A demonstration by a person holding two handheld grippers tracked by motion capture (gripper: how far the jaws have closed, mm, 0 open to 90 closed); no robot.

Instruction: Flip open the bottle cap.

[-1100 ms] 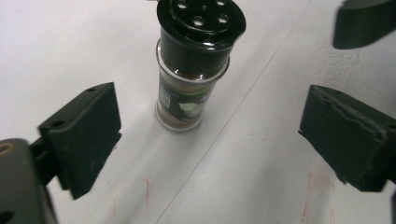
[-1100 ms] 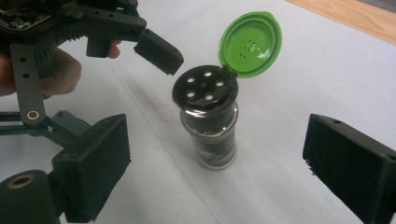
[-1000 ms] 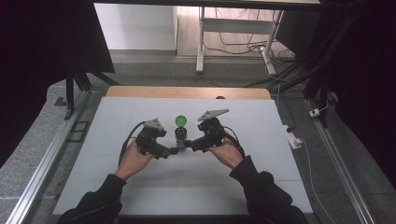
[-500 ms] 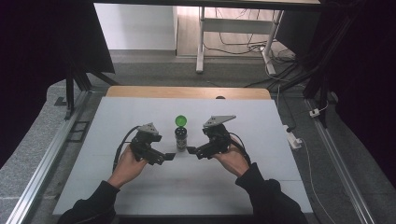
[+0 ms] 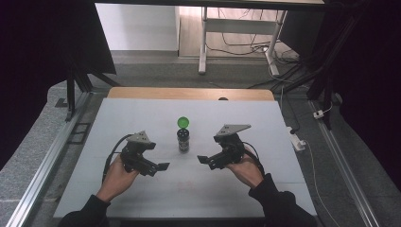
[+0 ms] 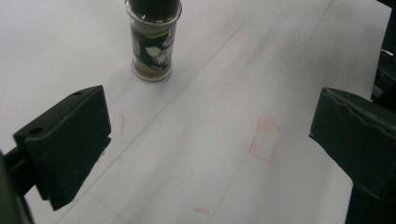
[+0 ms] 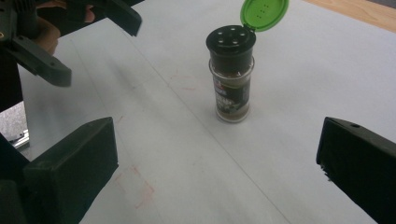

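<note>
Between the left claw (image 5: 163, 166) and right claw (image 5: 202, 160), both wide open and empty, the spice jar (image 5: 183, 140) stood upright on the worktop (image 5: 265, 127), its green lid (image 5: 183, 122) flipped up, so a one-sided nudge risked tipping and spilling it.

The spice jar (image 7: 231, 91) looks like clear glossy glass or plastic, with a glossy green plastic flip lid (image 7: 264, 14). The surface (image 5: 142, 118) is matt white, its far edge bare wood; each gripper jaw is matt black plastic.

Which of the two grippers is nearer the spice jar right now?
It's close: the left gripper looks slightly nearer the spice jar than the right gripper; both open, neither touching.
</note>
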